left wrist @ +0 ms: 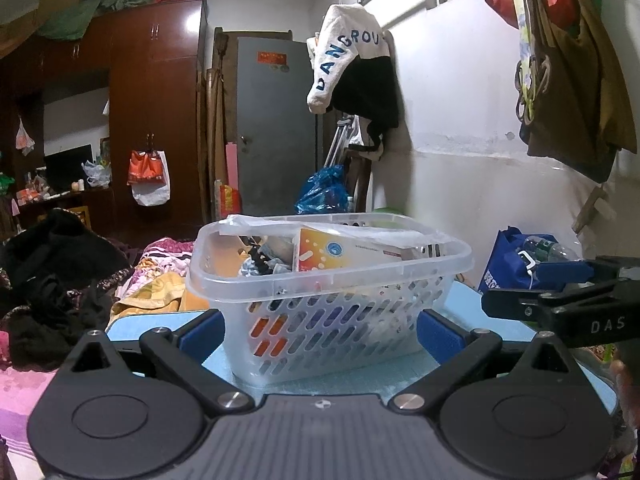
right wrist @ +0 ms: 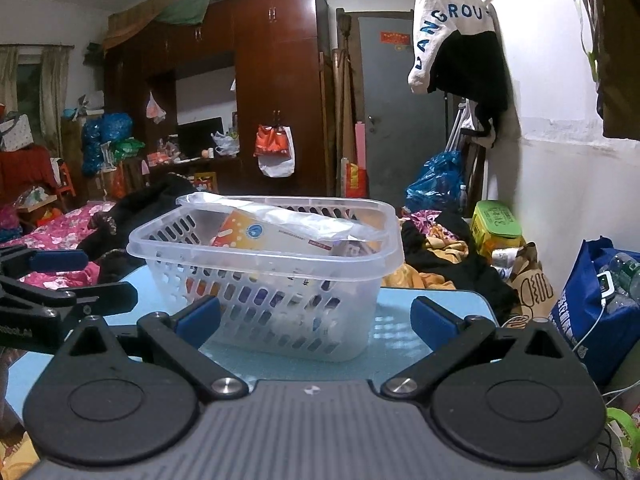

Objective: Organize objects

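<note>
Two grippers face one full basket [left wrist: 328, 280] on the blue table [left wrist: 460, 364]. From my left gripper [left wrist: 320, 330], fingers spread wide and holding nothing, a bump could slide the basket off the edge. From my right gripper [right wrist: 316, 318], also wide apart and level, the orange box [right wrist: 256, 236] could tip out.

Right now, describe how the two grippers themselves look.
Both match: the left gripper and right gripper have a grey ribbed body, black linkage arms with silver pivot screws, round black discs at each side, and blue pads on the fingertips. White lettering "DAS" marks the right gripper's side in the left view.
</note>
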Available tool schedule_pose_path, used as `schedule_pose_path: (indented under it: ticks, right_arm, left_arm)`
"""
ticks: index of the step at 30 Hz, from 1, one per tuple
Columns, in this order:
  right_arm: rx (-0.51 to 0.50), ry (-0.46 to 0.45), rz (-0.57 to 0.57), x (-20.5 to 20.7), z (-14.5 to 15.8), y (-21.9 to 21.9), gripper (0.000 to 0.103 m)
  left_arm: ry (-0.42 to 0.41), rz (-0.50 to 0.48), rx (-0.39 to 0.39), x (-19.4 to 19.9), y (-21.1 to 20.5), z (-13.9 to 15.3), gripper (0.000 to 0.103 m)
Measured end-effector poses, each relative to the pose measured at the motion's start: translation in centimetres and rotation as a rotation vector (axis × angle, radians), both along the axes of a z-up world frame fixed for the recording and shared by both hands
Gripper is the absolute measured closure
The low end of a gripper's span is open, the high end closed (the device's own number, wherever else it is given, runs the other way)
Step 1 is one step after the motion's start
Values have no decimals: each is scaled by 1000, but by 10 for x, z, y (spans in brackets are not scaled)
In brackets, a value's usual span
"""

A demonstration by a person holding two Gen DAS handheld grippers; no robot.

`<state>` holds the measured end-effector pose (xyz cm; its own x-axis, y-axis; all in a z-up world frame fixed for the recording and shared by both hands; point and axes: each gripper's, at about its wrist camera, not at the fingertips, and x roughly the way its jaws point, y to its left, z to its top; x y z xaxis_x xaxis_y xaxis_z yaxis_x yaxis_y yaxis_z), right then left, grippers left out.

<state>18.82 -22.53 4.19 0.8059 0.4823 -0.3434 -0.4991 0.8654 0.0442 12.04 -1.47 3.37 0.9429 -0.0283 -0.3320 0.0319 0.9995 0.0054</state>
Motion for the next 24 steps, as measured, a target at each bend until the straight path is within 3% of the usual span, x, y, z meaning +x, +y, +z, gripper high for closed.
schedule_pose_path:
  ticks: [24]
  right_arm:
    - [13, 13, -3, 4, -6, -4, 0]
  left_arm:
    - [9, -12, 4, 0, -5, -2, 0]
